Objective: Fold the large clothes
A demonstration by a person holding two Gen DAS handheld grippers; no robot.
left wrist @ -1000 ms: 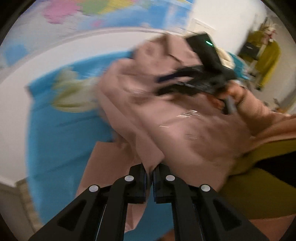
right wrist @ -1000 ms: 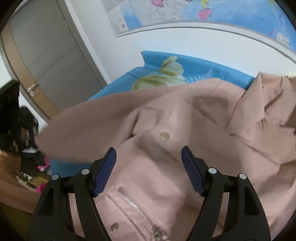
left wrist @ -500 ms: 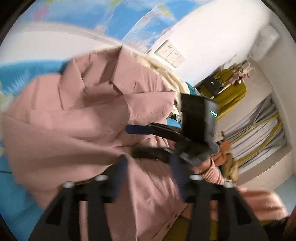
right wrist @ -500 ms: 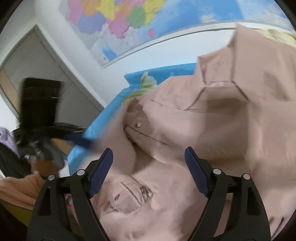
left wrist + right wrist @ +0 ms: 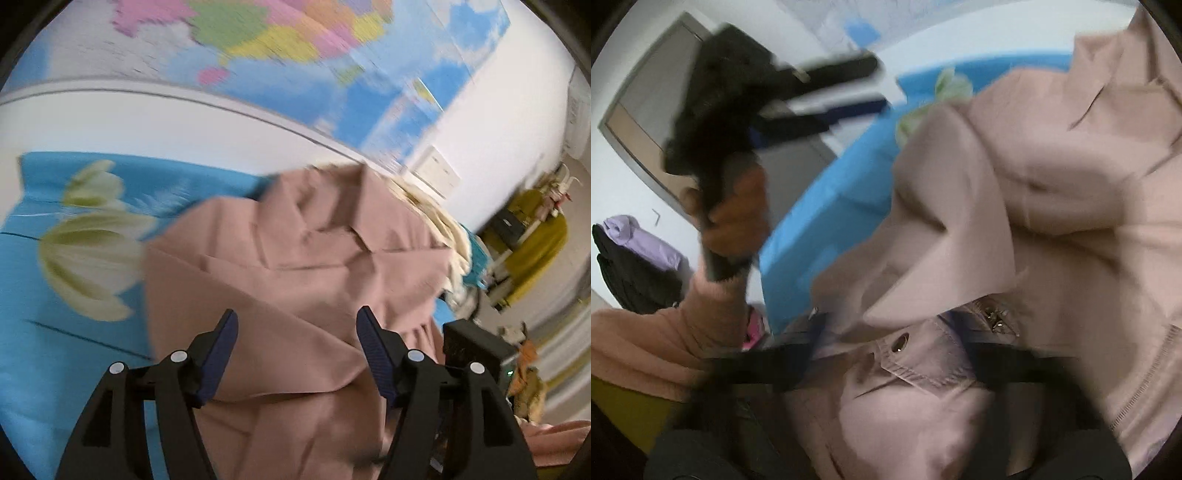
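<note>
A dusty-pink jacket [image 5: 310, 266] lies crumpled on a blue bed sheet with a white flower print [image 5: 66, 258]. My left gripper [image 5: 295, 332] is open and empty above the jacket's near part. In the right wrist view the jacket [image 5: 1052, 192] fills the right side, with its zipper and snaps [image 5: 993, 317] near the bottom. My right gripper [image 5: 890, 343] is blurred, its jaws spread wide over the jacket's hem. The left gripper [image 5: 849, 88] shows there too, held up in a hand at upper left.
A wall map [image 5: 280, 48] hangs above the bed. A cream garment [image 5: 443, 229] lies behind the jacket. Yellow-green clothes [image 5: 535, 240] hang at far right. A grey door [image 5: 639, 122] and purple and black clothes [image 5: 631, 251] are at left.
My left gripper let go of the jacket and opened, then lifted away. The jacket dropped onto the bed in a heap. My right gripper swung lower toward the hem.
</note>
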